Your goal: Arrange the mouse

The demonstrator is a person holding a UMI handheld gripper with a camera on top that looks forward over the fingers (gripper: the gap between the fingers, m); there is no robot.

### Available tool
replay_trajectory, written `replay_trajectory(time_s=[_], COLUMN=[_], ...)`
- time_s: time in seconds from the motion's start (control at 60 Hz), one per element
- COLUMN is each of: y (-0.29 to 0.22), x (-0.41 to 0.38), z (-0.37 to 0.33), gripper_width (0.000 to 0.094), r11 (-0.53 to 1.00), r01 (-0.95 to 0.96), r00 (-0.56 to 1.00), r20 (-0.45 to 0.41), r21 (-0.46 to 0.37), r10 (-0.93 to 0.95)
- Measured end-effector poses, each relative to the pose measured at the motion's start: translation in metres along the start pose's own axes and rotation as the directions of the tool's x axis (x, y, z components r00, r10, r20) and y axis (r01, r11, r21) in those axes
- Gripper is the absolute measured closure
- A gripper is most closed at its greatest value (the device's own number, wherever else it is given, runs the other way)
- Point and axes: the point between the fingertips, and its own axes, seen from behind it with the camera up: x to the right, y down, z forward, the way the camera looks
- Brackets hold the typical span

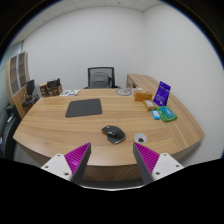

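Basically, left to right: dark office chairs (30,93) line the left edge of the big rounded light-wood conference table (60,130), with a low wooden shelf unit (18,70) against the white wall behind them. Some white papers (70,92) lie near the tabletop's far left corner. A flat dark grey rectangular mouse mat (84,106) sits toward the far middle of the tabletop, matte and smooth. The small dark rounded computer mouse (113,133) rests on bare wood nearer the front edge, off the mat, just ahead of the gripper (113,158) and about centred between its fingers, not touched. The gripper's two fingers, with magenta pads (78,157), are spread wide apart and hold nothing. A black high-back chair (101,76) stands at the far edge. Toward the right edge stands a purple upright box (163,93) with teal and green flat items (165,114) beside it; print on them too small to read.
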Motion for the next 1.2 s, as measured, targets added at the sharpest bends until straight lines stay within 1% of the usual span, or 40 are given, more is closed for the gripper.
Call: replay_trajectory(time_s=[0.083, 0.15, 0.217, 0.317, 0.6, 0.8, 0.833, 0.867, 0.95, 1.2], y=[0.005, 0.007, 0.005, 0.009, 0.016, 0.022, 0.023, 0.023, 0.018, 0.0], x=[0.01, 0.014, 0.018, 0.022, 0.024, 0.029, 0.027, 0.025, 0.028, 0.044], z=[0.022, 0.042, 0.061, 0.092, 0.172, 0.215, 0.222, 0.228, 0.241, 0.276], gripper_width=[0.0072, 0.0074, 0.0073, 0.0074, 0.0081, 0.0082, 0.0068, 0.0077, 0.0076, 0.0077], r11=[1.0, 1.0, 0.999, 0.999, 0.999, 0.998, 0.998, 0.998, 0.999, 0.999], r01=[0.0, -0.006, -0.016, -0.007, 0.05, 0.062, 0.059, 0.049, 0.038, 0.036], r00=[1.0, 1.0, 0.999, 0.999, 0.998, 0.996, 0.997, 0.998, 0.999, 0.998], r20=[-0.027, -0.029, -0.029, -0.032, -0.03, -0.055, -0.044, -0.033, -0.025, -0.053], r21=[-0.003, 0.004, 0.03, 0.035, 0.012, -0.02, -0.023, -0.026, -0.028, -0.038], r10=[0.0, 0.006, 0.017, 0.008, -0.05, -0.063, -0.06, -0.05, -0.038, -0.038])
